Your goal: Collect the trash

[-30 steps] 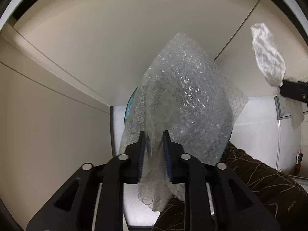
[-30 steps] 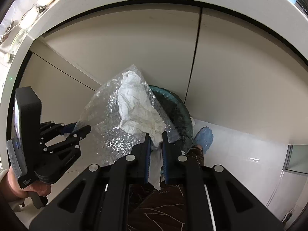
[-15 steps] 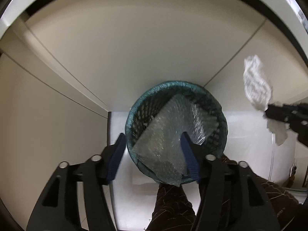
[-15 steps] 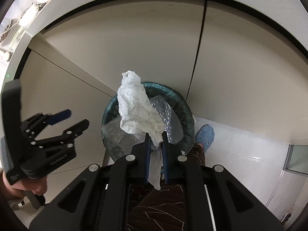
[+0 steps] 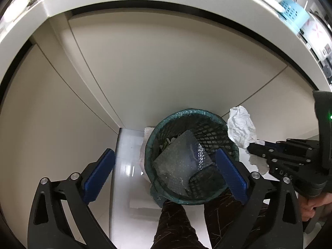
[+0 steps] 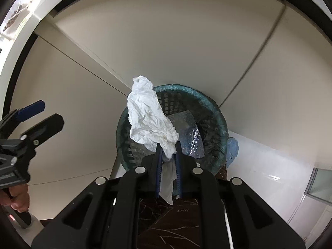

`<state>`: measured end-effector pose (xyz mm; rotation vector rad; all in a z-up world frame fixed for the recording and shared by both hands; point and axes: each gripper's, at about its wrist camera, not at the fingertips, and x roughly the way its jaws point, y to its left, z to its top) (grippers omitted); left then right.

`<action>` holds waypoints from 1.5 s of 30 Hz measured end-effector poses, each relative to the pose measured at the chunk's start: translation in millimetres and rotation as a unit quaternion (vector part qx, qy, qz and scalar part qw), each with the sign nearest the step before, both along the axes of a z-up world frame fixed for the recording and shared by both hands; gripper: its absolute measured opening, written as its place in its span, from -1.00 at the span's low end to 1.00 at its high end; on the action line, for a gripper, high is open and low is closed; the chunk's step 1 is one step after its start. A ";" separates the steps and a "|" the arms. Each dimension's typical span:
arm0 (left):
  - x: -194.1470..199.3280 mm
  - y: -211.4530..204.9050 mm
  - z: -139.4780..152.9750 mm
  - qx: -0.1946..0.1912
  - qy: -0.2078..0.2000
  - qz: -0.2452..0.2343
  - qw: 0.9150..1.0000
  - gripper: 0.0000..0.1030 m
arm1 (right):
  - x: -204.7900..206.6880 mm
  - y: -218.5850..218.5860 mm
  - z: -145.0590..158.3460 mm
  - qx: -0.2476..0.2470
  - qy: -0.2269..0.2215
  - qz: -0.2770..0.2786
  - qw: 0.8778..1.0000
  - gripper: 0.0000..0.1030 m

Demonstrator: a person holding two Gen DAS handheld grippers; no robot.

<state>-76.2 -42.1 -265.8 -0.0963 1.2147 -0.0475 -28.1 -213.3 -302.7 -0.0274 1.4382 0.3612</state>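
While my left gripper [image 5: 164, 171] hangs over the bin [image 5: 187, 157], its jaws have just been opening wide and hold nothing; the bubble wrap [image 5: 182, 164] lies inside the bin below. In the right view, my right gripper [image 6: 168, 152] pinches the tissue [image 6: 148, 120] above the bin's near left rim; I should centre it before letting go.
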 end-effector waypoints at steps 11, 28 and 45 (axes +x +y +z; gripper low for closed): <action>-2.1 2.3 -4.9 -0.002 0.004 0.012 1.000 0.88 | -0.5 8.3 -0.9 -0.010 0.001 0.013 1.000 -0.37; 7.3 -6.4 11.9 0.017 0.019 0.000 1.000 0.88 | 9.1 -5.9 56.0 -0.028 -0.050 -0.040 0.998 0.74; 27.0 -23.0 175.0 0.041 -0.026 0.003 0.999 0.88 | 24.1 -32.9 242.3 -0.025 -0.136 -0.103 0.985 0.85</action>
